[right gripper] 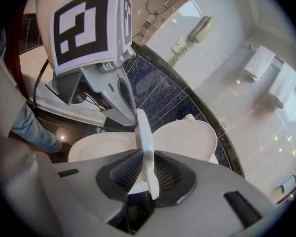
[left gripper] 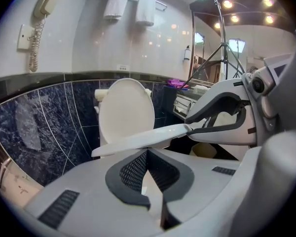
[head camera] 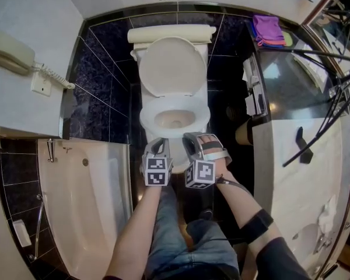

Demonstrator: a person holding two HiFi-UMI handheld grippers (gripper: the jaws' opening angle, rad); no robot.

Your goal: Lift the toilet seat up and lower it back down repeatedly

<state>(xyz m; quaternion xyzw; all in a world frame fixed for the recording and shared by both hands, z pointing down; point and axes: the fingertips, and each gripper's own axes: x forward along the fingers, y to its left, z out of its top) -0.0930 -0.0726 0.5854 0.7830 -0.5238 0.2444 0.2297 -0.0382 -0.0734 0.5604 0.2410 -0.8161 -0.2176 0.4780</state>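
White toilet seat [right gripper: 144, 142] is gripped at its front edge between the jaws of the right gripper [right gripper: 145, 157] and is held part-raised above the bowl [right gripper: 93, 147]. Just beside it, the left gripper [left gripper: 147, 153] is seen with its pads closed together, empty, just below the seat's edge. Behind, the lid [head camera: 172, 66] is stood up against the tank [head camera: 171, 35].

No words, numbers or brand names can be read anywhere in these views. The only printed signs are black-and-white square block patterns, with no letters. One is on the left cube [head camera: 156, 171] and one on the right cube [head camera: 201, 174], both at the near side of the toilet.
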